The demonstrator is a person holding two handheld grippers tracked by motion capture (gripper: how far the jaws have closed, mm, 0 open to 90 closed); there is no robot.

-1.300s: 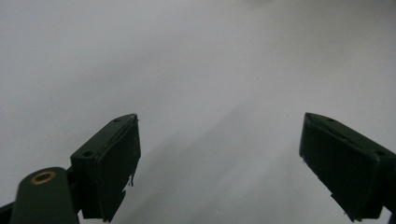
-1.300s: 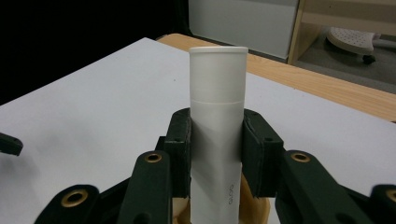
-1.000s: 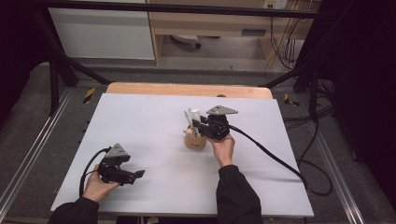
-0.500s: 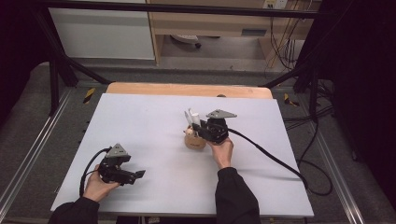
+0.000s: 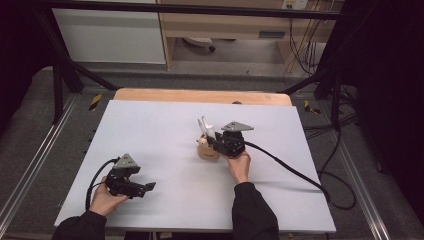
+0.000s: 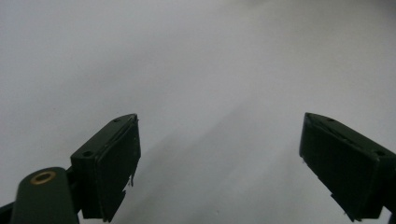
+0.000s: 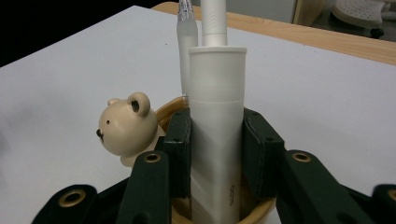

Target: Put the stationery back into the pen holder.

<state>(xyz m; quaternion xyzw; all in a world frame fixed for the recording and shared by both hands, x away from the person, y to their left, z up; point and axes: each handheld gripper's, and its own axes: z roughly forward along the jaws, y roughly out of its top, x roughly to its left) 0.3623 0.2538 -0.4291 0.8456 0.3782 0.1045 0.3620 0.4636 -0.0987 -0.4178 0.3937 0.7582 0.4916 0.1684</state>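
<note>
A tan wooden cup (image 5: 209, 154) with a cream bear head (image 7: 126, 128) on its rim stands at the middle of the white table (image 5: 150, 130). In the cup stands a white tube (image 7: 217, 121), upright, with my right gripper (image 7: 219, 149) shut on it, one pad pressing each side. Behind the tube, a clear pen (image 7: 186, 42) and a white stick (image 7: 214, 21) rise from the cup. In the high view the right gripper (image 5: 216, 142) reaches the cup from the right. My left gripper (image 5: 147, 187) rests at the front left, open, with bare table between its fingers (image 6: 112, 168).
A wooden strip (image 5: 200, 96) edges the far side of the table. Black cables (image 5: 285, 167) trail from both grippers across the table. Dark frame posts and floor rails surround the table.
The right gripper with the tube has shifted very slightly toward me. The left gripper has stayed still.
</note>
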